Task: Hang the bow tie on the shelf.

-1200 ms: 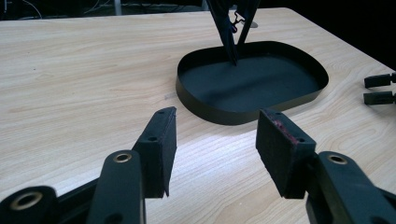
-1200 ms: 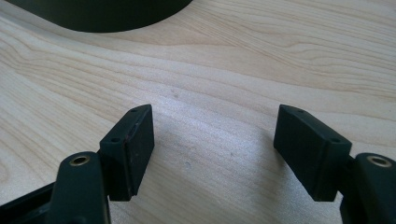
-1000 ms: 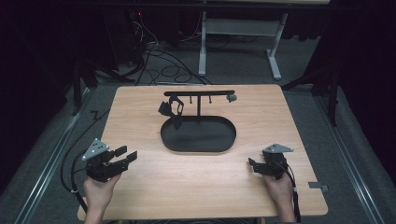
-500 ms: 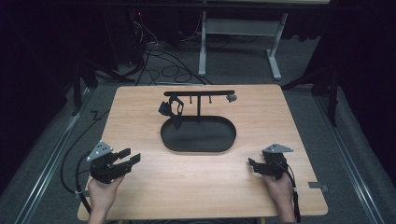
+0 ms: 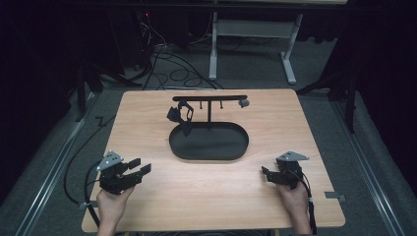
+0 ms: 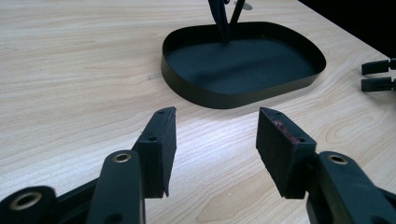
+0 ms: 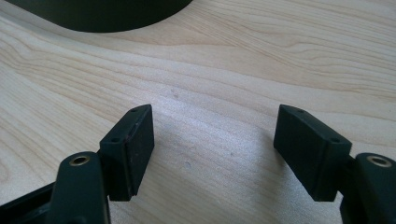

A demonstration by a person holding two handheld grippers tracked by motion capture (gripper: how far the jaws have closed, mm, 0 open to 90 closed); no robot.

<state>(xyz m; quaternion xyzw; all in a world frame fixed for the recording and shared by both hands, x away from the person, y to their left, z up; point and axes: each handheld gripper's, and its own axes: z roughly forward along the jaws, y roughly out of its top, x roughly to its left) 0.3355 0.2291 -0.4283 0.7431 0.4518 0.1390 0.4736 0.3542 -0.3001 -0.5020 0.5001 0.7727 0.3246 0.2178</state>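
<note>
You are holding the left gripper (image 5: 140,167) low over the near left part of the wooden table (image 5: 295,123), jaws standing apart with nothing between them; in the left gripper view its two black pads (image 6: 161,144) are framing bare wood, aimed toward the tray. You are keeping the right gripper (image 5: 265,174) at the near right of the table, jaws likewise spread wide and empty over the wood grain, as the right gripper view is showing.

The nearest thing to both is the black stand (image 5: 209,115), sitting at the table's middle, well apart from either gripper. It is looking like this: a shallow oval tray (image 5: 209,155) with a thin upright wall, matte black, and a slim post rising from its far side to a horizontal bar with short pegs hanging under it. A small dark strap-like item (image 5: 179,115) is hanging from the left part of the bar, its shape too small to tell. A pale knob (image 5: 243,103) is showing at the bar's right end.

No brand, label or writing is reading on any of it.
</note>
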